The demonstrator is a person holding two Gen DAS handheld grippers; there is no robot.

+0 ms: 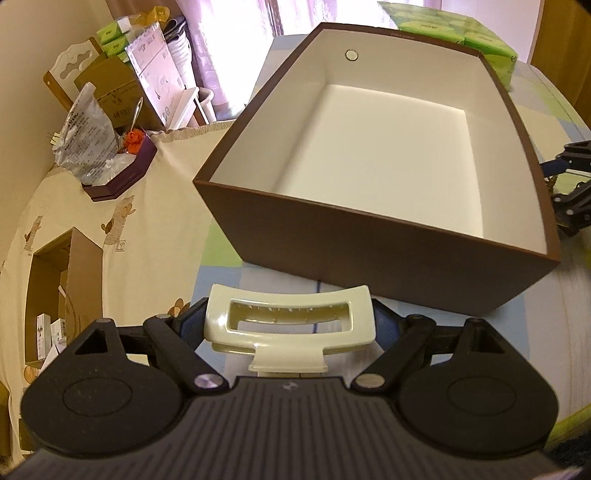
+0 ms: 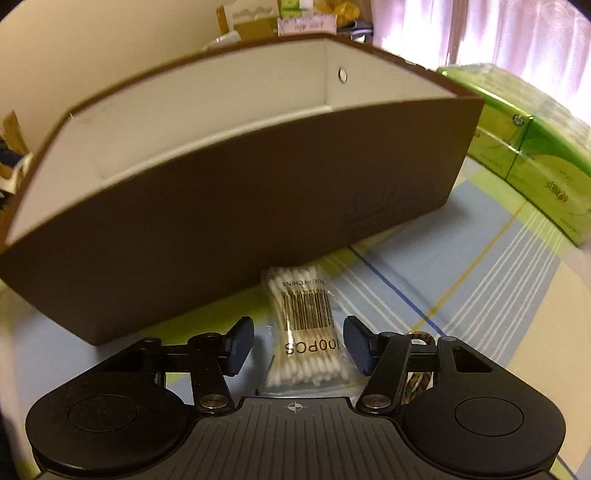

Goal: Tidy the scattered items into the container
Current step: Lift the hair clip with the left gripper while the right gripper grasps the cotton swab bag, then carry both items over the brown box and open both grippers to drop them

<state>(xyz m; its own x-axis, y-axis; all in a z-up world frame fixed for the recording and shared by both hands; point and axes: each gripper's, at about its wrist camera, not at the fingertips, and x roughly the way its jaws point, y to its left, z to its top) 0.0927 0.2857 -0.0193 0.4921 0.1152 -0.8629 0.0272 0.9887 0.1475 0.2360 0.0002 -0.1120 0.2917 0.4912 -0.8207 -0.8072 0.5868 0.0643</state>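
My left gripper (image 1: 290, 325) is shut on a cream plastic hair claw clip (image 1: 290, 326), held just in front of the near wall of a brown box (image 1: 332, 236) with a white inside. The box holds nothing I can see. In the right wrist view my right gripper (image 2: 299, 349) is open, its fingers on either side of a clear bag of cotton swabs (image 2: 306, 328) lying on the cloth against the brown box's (image 2: 221, 206) near wall. The right gripper also shows in the left wrist view (image 1: 570, 177), beyond the box's right wall.
Green tissue packs (image 2: 535, 147) stand right of the box, also behind it in the left wrist view (image 1: 461, 33). A dark tray of clutter (image 1: 118, 162) and cardboard boxes (image 1: 122, 92) sit far left. A patterned leopard-print item (image 2: 417, 384) lies under my right finger. Striped cloth (image 2: 461, 277) covers the table.
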